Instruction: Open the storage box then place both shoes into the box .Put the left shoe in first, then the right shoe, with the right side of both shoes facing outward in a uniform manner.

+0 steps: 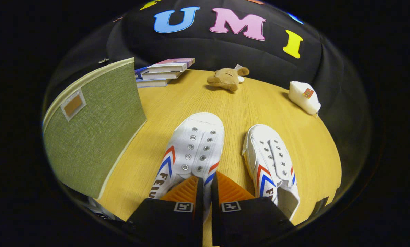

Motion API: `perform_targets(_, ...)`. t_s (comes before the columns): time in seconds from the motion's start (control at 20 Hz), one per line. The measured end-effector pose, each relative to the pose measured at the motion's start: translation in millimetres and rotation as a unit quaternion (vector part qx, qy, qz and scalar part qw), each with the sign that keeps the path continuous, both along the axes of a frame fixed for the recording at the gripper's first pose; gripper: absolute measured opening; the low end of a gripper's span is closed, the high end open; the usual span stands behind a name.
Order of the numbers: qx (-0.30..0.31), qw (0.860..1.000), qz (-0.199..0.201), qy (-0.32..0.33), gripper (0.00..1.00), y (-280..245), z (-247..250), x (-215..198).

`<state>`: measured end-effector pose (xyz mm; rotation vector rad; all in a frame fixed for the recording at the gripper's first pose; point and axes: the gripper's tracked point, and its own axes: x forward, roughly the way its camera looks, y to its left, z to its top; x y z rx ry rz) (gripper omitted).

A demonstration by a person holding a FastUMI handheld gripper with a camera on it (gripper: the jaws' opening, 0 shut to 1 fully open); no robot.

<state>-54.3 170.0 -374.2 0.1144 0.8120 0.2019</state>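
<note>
your claw (206,178) pinches the left shoe (192,147) at its side wall; it's light, soft canvas, so grip the firmer heel collar.

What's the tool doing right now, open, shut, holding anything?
Tool: fingers nearly together, pinching the side wall of the left shoe at its opening; shut on it.

Claw (206,183) pinching L shoe (194,147) (side wall), R shoe (271,161) beside
</note>
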Motion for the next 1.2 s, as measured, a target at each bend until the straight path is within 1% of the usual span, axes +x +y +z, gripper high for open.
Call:
perform_targets(0.05, 0.027, 1.0, -0.003, 0.015, 0.12, 1, 1, -1)
perform_targets(0.1, 0.051, 0.998, -0.008, 0.023, 0.06, 0, 4, 1)
perform_targets(0.15, 0.063, 0.998, -0.006, 0.016, 0.05, -2, 14, 6)
perform_targets(0.3, 0.066, 0.998, 0.012, 0.0, 0.05, -1, 44, 12)
perform_targets(0.4, 0.084, 0.996, 0.012, -0.002, 0.05, 1, 60, 14)
perform_targets(0.55, 0.09, 0.996, 0.007, -0.014, 0.05, -7, 97, 18)
perform_targets(0.7, 0.107, 0.994, 0.003, -0.028, 0.05, -9, 147, 24)
perform_targets(0.8, 0.119, 0.993, 0.003, -0.026, 0.05, -3, 180, 28)
perform_targets(0.95, 0.158, 0.987, 0.007, -0.004, 0.05, 28, 224, 30)
perform_targets(1.05, 0.19, 0.981, 0.018, 0.021, 0.05, 60, 247, 29)
perform_targets(1.2, 0.215, 0.974, 0.042, 0.06, 0.05, 114, 260, 23)
